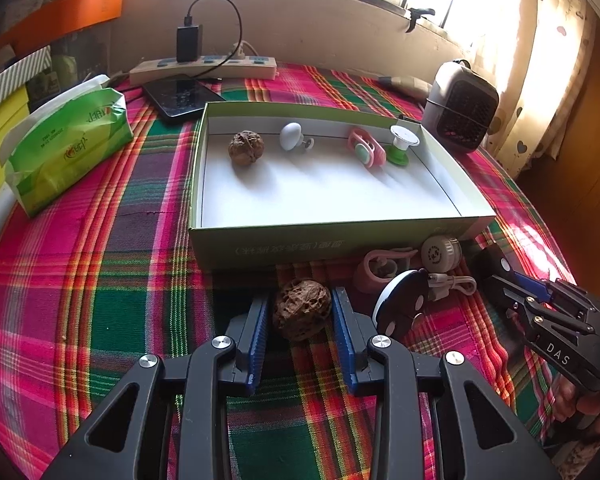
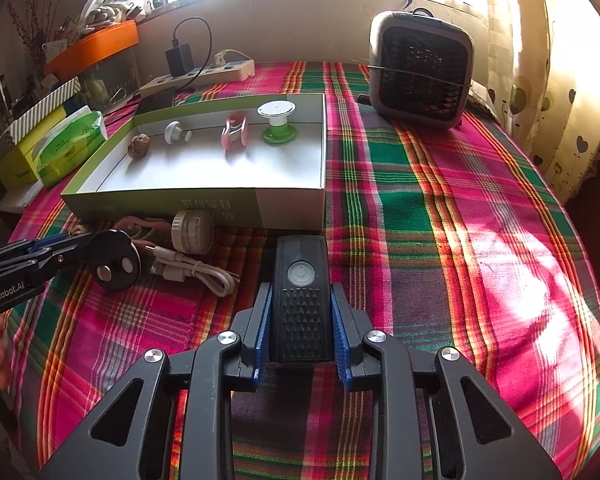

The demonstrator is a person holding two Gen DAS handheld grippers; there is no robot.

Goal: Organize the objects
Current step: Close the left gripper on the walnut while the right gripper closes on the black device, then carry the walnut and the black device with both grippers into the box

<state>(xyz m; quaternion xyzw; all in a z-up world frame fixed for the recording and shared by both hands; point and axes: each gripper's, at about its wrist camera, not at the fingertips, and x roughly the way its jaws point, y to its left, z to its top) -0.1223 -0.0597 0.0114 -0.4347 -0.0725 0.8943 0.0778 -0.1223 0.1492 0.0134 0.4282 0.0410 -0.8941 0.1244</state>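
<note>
My left gripper [image 1: 300, 300] is shut on a brown walnut [image 1: 302, 309] just in front of the green-sided white box [image 1: 332, 240]. My right gripper [image 2: 300, 296] is shut on a black flat light with a round button [image 2: 300, 292], near the box's front wall [image 2: 204, 210]. The box holds a walnut [image 1: 246, 147], a white knob [image 1: 292, 136], a pink clip [image 1: 366, 147] and a green-and-white spool [image 1: 400, 146]. Loose in front of the box lie a pink clip [image 1: 380, 268], a cream round case [image 1: 440, 253], a black disc [image 1: 402, 304] and a white cable [image 2: 196, 270].
A green tissue pack [image 1: 68, 144], a phone [image 1: 180, 96] and a power strip [image 1: 204, 66] lie at the back left. A small grey heater [image 2: 420, 68] stands at the back right. A plaid cloth [image 2: 440, 208] covers the table.
</note>
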